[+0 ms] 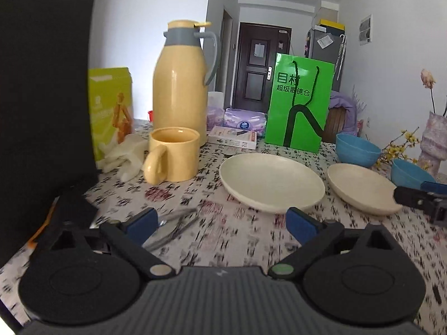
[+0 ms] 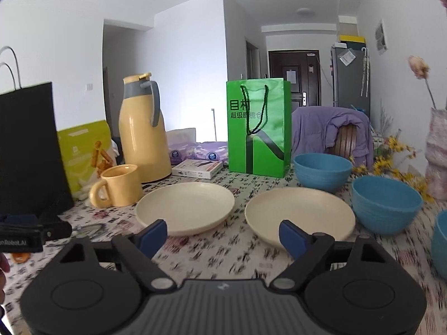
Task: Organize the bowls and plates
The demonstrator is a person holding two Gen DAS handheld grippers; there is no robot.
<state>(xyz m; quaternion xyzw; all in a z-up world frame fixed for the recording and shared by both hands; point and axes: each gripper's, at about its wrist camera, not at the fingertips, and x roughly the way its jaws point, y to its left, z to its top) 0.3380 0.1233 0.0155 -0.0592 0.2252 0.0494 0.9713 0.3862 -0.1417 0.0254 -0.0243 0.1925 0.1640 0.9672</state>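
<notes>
Hovering above the patterned tablecloth [image 2: 223, 254], we carry the left gripper [image 1: 220, 224] and the right gripper [image 2: 222, 236] with jaws apart and nothing between the blue pads. Two cream plates lie side by side just ahead: the left plate [image 2: 185, 206] near the yellow mug [image 2: 118, 185], the right plate [image 2: 300, 212] just beside it, the two apart by a narrow strip of cloth. Beyond the right plate sit two blue bowls, the far bowl [image 2: 322, 170] and the near bowl [image 2: 387, 203]; a third blue rim [image 2: 441, 248] shows at the right edge (mostly cut off).

What worries us is the crowding. The plates are shallow with low rims, so we judge a pad could slide over the edge rather than bite, and tip a plate against its neighbour. The mug stands close to the left plate, and the tall yellow flask [image 2: 142, 131] stands behind it; a wide sweep from our left side could knock either. Metal pliers [image 1: 174, 227] lie under the left gripper and could snag it. The frames are blurred low down, so misjudging depth is a risk too.
</notes>
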